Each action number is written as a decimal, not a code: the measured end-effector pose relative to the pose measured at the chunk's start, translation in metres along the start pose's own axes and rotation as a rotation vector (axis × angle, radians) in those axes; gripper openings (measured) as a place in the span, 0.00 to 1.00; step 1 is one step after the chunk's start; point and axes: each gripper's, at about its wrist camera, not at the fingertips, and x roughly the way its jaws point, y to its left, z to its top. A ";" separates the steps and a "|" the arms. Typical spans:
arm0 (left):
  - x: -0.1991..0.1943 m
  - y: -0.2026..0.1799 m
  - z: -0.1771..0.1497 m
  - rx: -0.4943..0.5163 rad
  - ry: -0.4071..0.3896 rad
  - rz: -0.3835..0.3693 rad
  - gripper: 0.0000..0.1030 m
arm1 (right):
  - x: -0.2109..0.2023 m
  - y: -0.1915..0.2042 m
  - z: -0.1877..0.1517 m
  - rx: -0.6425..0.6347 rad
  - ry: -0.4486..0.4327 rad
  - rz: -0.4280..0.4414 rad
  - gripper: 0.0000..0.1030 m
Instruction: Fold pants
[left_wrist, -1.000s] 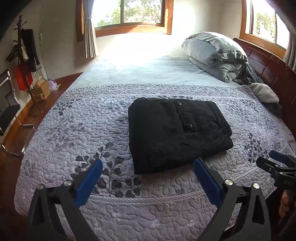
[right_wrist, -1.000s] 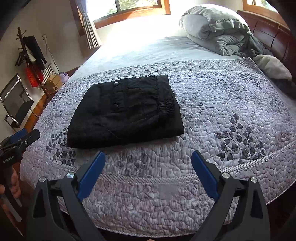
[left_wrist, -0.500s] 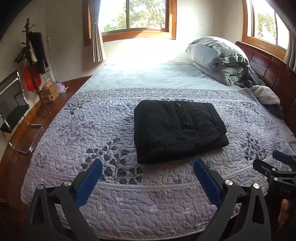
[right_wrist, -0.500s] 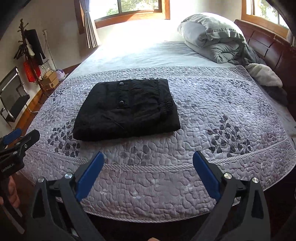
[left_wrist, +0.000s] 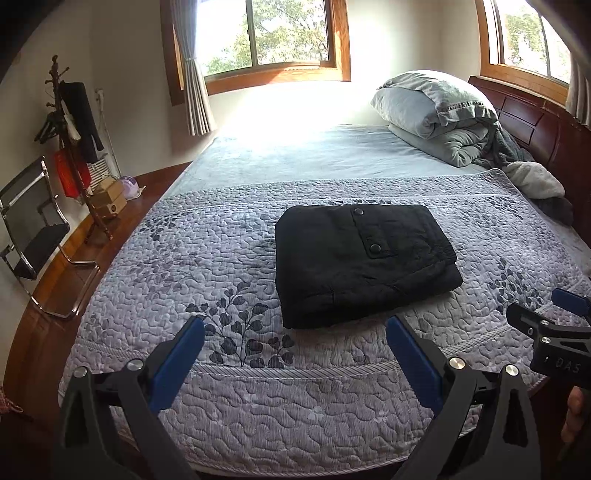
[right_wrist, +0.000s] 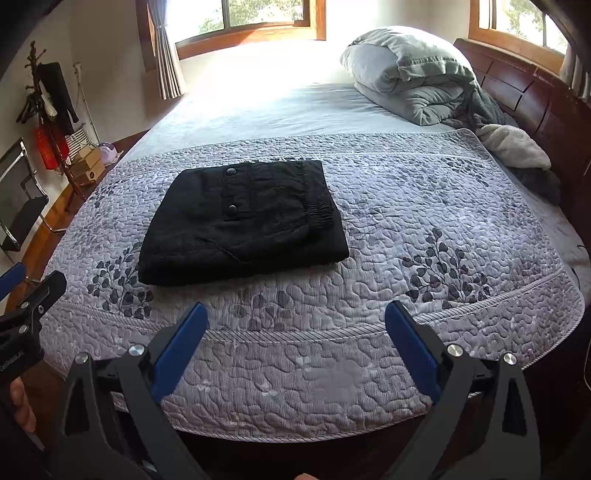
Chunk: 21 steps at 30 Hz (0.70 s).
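Resting folded on the quilt (left_wrist: 229, 406), pants (left_wrist: 354, 266) look done (both claws, left (left_wrist: 295, 354) and right (right_wrist: 295, 339), spread wide, empty); any stray snag could undo layers.

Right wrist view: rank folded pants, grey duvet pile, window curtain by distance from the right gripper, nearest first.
From the right gripper:
1. Folded black pants, on the quilt ahead, slightly left.
2. Grey duvet pile, far right by the headboard.
3. Window curtain, back wall, upper left.
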 end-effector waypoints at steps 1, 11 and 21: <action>0.001 0.000 0.000 -0.001 0.000 0.003 0.96 | 0.000 0.000 0.000 0.002 0.000 0.002 0.94; 0.005 0.005 -0.001 -0.019 0.013 0.020 0.96 | 0.001 0.001 0.002 -0.003 -0.006 0.000 0.94; 0.010 0.007 -0.002 -0.013 0.026 0.035 0.96 | 0.001 0.003 0.004 -0.021 -0.015 -0.016 0.94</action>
